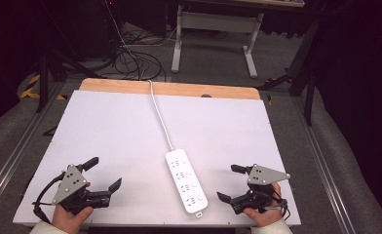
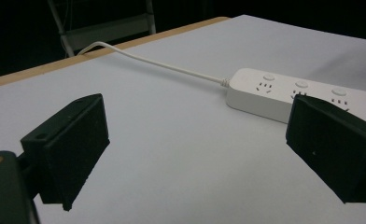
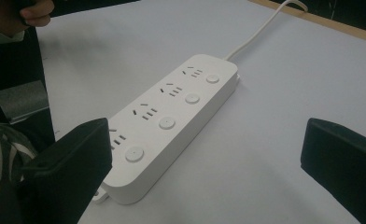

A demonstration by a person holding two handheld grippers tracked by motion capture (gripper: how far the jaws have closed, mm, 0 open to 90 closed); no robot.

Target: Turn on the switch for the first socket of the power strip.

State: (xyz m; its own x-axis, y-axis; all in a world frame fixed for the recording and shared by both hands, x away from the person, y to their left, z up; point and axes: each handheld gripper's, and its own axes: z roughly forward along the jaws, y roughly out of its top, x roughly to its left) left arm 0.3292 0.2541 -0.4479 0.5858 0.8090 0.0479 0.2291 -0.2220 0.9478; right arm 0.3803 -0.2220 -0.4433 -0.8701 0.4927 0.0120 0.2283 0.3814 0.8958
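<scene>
Nothing looks started: the white power strip (image 1: 186, 186) lies untouched mid-table (image 1: 106, 131), cord (image 1: 161, 119) running to the far edge. Left gripper (image 1: 103, 173) and right gripper (image 1: 230, 183) flank it, jaws spread, empty.

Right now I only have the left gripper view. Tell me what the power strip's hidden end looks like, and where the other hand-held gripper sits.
Observer: The power strip carries four sockets, each with a round button, and stops short of the front edge of the table.
Operator: Give me the other one.
Observer: The right hand-held gripper sits right of the strip, open, not touching it.
Operator: Trace the cord.
Observer: The cord crosses the wooden edge toward the floor cables.
</scene>
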